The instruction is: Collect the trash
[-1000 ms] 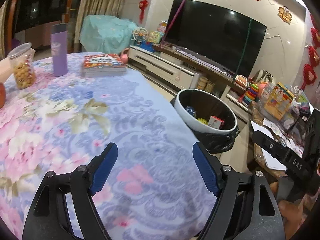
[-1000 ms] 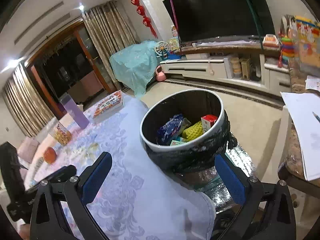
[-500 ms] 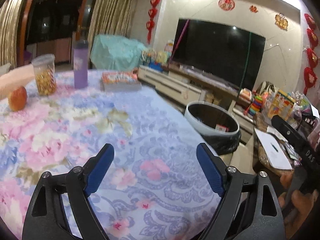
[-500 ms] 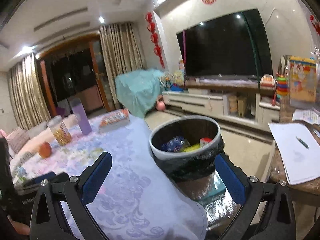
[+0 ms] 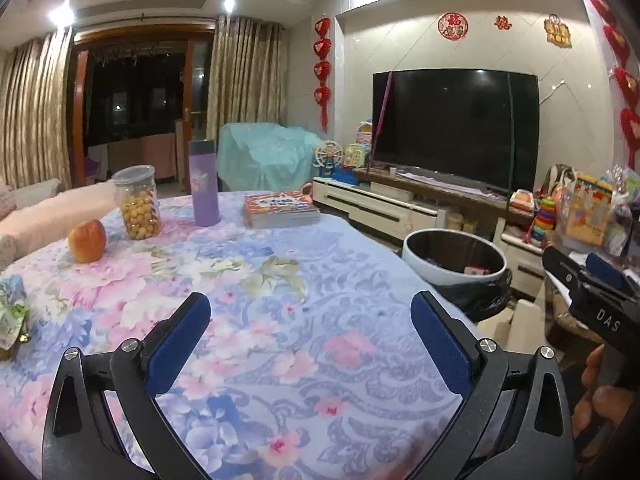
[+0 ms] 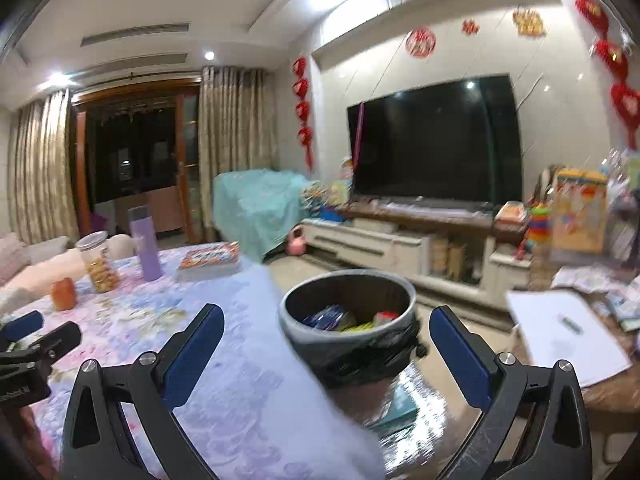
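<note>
- The trash bin [image 6: 348, 316] at the right of the table [image 5: 280, 280] already holds several wrappers, so part of the job looks done.
- Left gripper [image 5: 310, 344] is opening wide and empty; right gripper [image 6: 326, 350] is wide and empty.
- Only the left view shows crumpled wrappers [image 5: 12, 316] at the far left table edge, probably trash left to collect.

Near half of table [image 5: 304, 360]: bare cloth, free passage. Far edge blocked by apple [image 5: 87, 240], snack jar [image 5: 138, 202], purple bottle [image 5: 204, 182], books [image 5: 280, 210]. Wrappers [image 5: 12, 320] at left edge. Bin [image 6: 348, 320] mouth unobstructed beside table's right edge
</note>
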### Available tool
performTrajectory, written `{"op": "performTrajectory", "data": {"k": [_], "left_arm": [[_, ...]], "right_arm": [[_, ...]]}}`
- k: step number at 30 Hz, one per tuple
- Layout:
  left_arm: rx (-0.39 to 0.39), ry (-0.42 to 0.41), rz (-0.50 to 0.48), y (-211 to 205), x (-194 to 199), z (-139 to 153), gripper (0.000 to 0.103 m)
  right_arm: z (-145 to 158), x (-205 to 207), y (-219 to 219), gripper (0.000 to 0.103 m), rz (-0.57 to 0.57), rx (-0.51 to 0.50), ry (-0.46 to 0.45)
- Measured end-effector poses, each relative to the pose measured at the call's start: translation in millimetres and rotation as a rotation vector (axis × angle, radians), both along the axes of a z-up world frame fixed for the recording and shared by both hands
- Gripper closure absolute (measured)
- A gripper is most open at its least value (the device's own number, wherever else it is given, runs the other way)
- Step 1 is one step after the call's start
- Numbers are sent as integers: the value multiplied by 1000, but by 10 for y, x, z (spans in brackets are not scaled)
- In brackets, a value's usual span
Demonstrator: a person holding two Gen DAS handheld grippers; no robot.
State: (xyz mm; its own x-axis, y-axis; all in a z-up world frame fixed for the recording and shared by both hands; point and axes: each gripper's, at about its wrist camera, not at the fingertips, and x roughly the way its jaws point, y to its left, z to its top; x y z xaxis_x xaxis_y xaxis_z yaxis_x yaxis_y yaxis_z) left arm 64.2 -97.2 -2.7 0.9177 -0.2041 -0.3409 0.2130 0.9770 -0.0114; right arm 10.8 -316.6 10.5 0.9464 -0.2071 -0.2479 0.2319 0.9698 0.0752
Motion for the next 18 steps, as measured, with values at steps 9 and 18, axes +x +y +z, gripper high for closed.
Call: {"op": "performTrajectory", "data": {"k": [9,18], "left_arm": [[32,11,34,-26,-93,-45,0],[40,-15,41,-11,-230,22,0]], "right_arm": [[-43,-144,28,0,41,36,-22],[-16,-231,162,0,79,13,-40]]}}
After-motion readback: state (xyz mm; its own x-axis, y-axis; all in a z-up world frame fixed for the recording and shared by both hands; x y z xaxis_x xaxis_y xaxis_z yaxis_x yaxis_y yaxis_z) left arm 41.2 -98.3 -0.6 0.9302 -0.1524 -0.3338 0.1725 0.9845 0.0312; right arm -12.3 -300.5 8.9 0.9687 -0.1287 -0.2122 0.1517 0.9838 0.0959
